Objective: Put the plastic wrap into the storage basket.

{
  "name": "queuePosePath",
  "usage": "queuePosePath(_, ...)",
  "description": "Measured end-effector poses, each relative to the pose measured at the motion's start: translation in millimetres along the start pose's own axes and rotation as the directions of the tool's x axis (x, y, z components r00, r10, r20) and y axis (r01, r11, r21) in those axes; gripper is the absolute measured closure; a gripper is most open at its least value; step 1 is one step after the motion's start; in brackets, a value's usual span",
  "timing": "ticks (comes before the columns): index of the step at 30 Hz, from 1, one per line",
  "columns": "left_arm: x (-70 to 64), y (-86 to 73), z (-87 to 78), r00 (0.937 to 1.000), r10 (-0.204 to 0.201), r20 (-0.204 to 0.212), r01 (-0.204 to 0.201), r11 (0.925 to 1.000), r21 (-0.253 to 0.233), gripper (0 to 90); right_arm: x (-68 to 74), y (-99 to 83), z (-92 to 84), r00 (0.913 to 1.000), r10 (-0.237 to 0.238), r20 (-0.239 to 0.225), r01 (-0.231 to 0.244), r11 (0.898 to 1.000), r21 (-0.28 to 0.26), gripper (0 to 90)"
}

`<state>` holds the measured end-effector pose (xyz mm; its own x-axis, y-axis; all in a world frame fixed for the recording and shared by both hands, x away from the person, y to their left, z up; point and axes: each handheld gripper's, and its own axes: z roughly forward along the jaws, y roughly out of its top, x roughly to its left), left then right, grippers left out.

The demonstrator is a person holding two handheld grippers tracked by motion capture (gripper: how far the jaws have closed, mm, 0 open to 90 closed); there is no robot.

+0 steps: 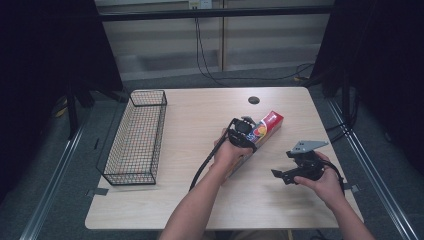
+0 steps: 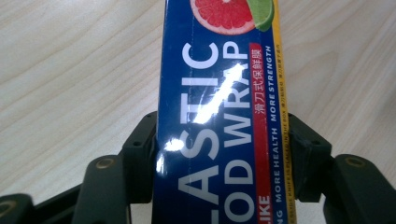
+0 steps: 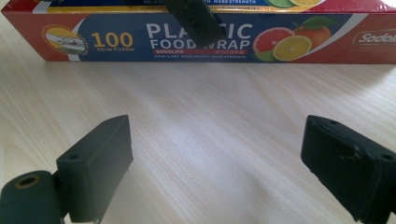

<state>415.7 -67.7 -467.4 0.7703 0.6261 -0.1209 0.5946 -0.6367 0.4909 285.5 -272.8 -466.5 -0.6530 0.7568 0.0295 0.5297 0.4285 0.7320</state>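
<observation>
A long plastic food wrap box (image 1: 269, 124), blue and red with fruit pictures, lies slantwise on the wooden table (image 1: 200, 115). My left gripper (image 1: 243, 132) comes down on its middle from above. In the left gripper view the box (image 2: 219, 93) runs between the jaws of the left gripper (image 2: 222, 140), and both pads (image 2: 140, 144) press its long sides, so it is shut on the box. My right gripper (image 1: 281, 174) is held to the box's right, near the table, its jaws wide open. Ahead of the right gripper (image 3: 215, 158) is bare wood, then the box (image 3: 116, 42).
A black wire basket (image 1: 137, 135) stands along the table's left side. A round cable hole (image 1: 254, 100) sits near the far edge. Black curtains flank the table, and cables hang behind it. Bare tabletop (image 3: 210, 102) lies between the right gripper and the box.
</observation>
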Motion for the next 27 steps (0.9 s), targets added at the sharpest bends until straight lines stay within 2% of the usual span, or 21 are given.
queuePosePath(1,-1.8,0.5,-0.2,0.9999,-0.011,-0.004,0.011,0.9999,0.005,41.2,-0.1,0.1,0.1,1.0000,0.000,-0.003,0.000,1.000,0.002,8.4)
queuePosePath(4,-0.7,-0.2,-2.8,1.0000,-0.001,-0.002,0.001,0.9996,0.028,42.3,-0.3,0.5,0.2,1.0000,0.000,-0.002,0.000,1.000,-0.002,8.5)
queuePosePath(6,0.4,-2.2,-3.9,0.9998,-0.017,0.009,0.017,0.9996,0.023,42.8,-1.1,0.4,0.2,1.0000,0.005,0.004,-0.005,1.000,0.003,8.5)
queuePosePath(7,2.0,-3.0,-5.6,0.9999,-0.007,0.012,0.007,0.9995,0.030,42.8,-1.1,0.4,0.2,1.0000,0.005,0.004,-0.005,1.000,0.003,8.5)
queuePosePath(9,2.5,-4.8,-9.5,0.9998,-0.019,0.010,0.019,0.9992,0.036,43.0,-1.8,0.4,0.8,1.0000,0.005,-0.003,-0.005,1.000,0.002,8.5)
queuePosePath(10,4.2,-5.3,-11.9,0.9998,-0.014,0.016,0.013,0.9990,0.044,43.1,-1.5,0.5,1.1,1.0000,0.006,-0.002,-0.006,1.000,0.001,8.5)
queuePosePath(11,5.3,-7.1,-16.3,0.9996,-0.026,0.011,0.026,0.9988,0.041,43.5,-1.4,0.6,1.8,1.0000,0.002,-0.004,-0.002,1.000,0.001,8.5)
queuePosePath(14,9.5,-10.2,-23.6,0.9996,-0.028,0.005,0.028,0.9984,0.050,43.8,-1.3,0.8,1.9,1.0000,0.005,-0.006,-0.005,1.000,-0.001,8.5)
queuePosePath(23,22.7,-21.1,-37.5,0.9979,-0.059,-0.026,0.060,0.9973,0.043,43.9,-0.7,1.4,1.5,1.0000,0.009,-0.003,-0.009,1.000,-0.003,8.5)
queuePosePath(25,26.4,-23.0,-40.4,0.9974,-0.067,-0.025,0.069,0.9958,0.061,43.8,-1.1,1.5,2.5,0.9999,0.007,-0.007,-0.007,1.000,-0.007,8.5)
queuePosePath(27,28.5,-25.8,-40.8,0.9970,-0.067,-0.037,0.069,0.9959,0.058,43.7,-0.9,1.5,2.5,0.9999,0.008,-0.008,-0.008,1.000,-0.006,8.5)
